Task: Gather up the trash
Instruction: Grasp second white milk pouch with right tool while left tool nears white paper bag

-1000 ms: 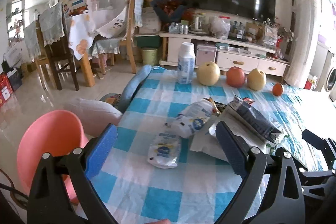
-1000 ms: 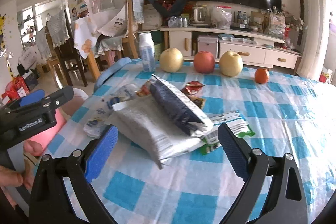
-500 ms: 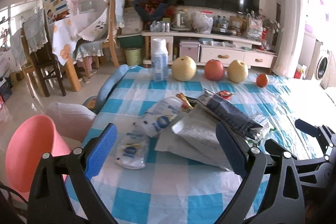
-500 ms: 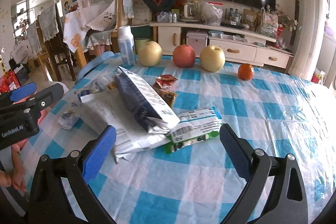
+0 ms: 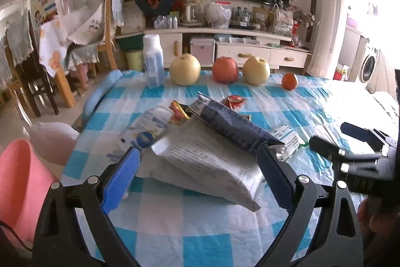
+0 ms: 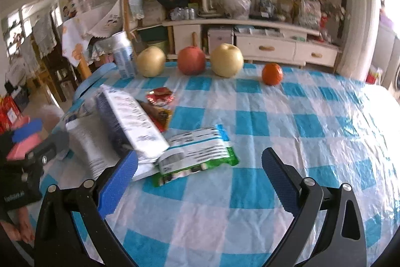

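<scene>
Both jaws wide open and empty, my left gripper (image 5: 197,177) straddles the grey bag (image 5: 207,162) heaped mid-table; closing risks dragging the dark packet (image 5: 235,126) stacked on top.

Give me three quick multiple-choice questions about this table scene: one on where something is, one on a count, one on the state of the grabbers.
1. Where does the white bottle stand?
A. left end of the fruit row
B. among the wrappers
C. beside the orange

2. How many pale yellow fruits are there?
A. one
B. two
C. four

3. The left gripper and right gripper are:
A. both open and empty
B. both shut
C. one holds a wrapper

Answers: 1 A, it stands left of all fruit. 2 B, they flank the red apple. 3 A, nothing sits between their blue pads.
</scene>
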